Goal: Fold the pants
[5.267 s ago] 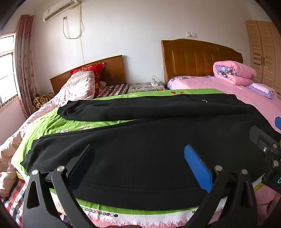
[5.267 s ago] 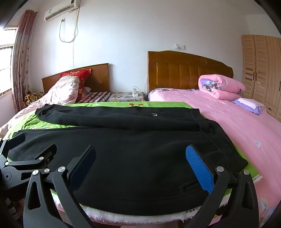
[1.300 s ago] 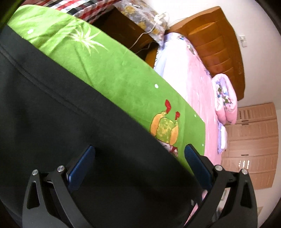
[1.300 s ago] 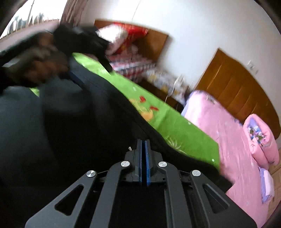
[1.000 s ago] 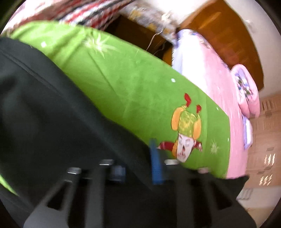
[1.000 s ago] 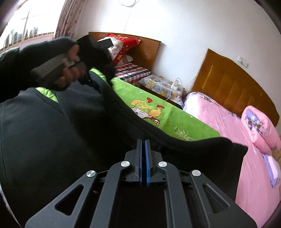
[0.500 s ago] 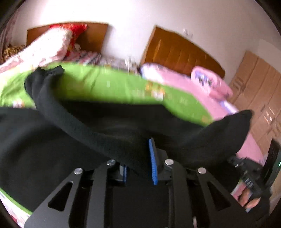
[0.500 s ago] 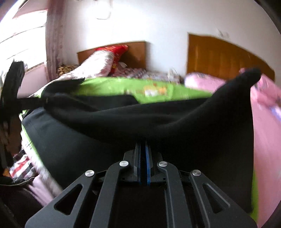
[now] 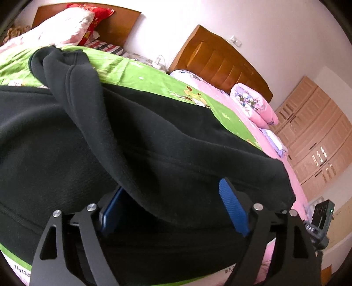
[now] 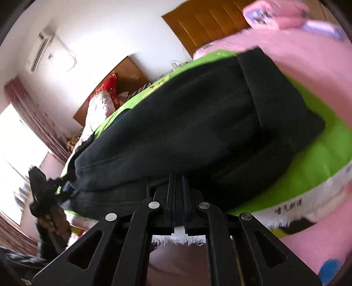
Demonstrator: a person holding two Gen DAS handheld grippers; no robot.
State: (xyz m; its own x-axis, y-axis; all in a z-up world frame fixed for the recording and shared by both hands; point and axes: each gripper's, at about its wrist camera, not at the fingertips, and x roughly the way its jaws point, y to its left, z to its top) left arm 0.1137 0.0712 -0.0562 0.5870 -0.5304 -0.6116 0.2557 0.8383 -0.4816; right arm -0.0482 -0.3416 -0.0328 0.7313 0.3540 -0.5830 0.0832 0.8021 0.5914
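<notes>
- While the left gripper [image 9: 171, 209] is opening its jaws, a fold of the black pants [image 9: 154, 140] still drapes between its blue fingers [image 9: 233, 209]; the cloth lies against the left finger and stands clear of the right one, so nothing is pinched.
- Right gripper [image 10: 178, 187]: its fingers [image 10: 186, 187] are pressed together, and the near edge of the pants lies right at their tips; whether cloth is caught between them cannot be told.
- Ahead of both pairs of fingers the pants lie doubled over on a green blanket [image 9: 140, 74] spread across the bed [image 10: 308, 63]. One cuffed leg end [image 9: 63, 66] runs up and away to the far left of the left fingers.
- Beyond the fingers on the right, a rolled pink quilt [image 9: 255, 105] sits at a wooden headboard [image 9: 220, 57].
- Far left of the left fingers, a red pillow [image 9: 92, 13] and a pale flowered quilt [image 9: 61, 28] rest against a second headboard [image 9: 118, 19].
- A wooden wardrobe [image 9: 314, 136] fills the far right.
- In the right wrist view, the person's hand [image 10: 55, 222] with the other tool shows low at the left, blurred, just beside the pants' left end.
- An air conditioner [image 10: 39, 52] hangs high on the wall, and a curtain [image 10: 37, 114] frames the bright window at the left.
</notes>
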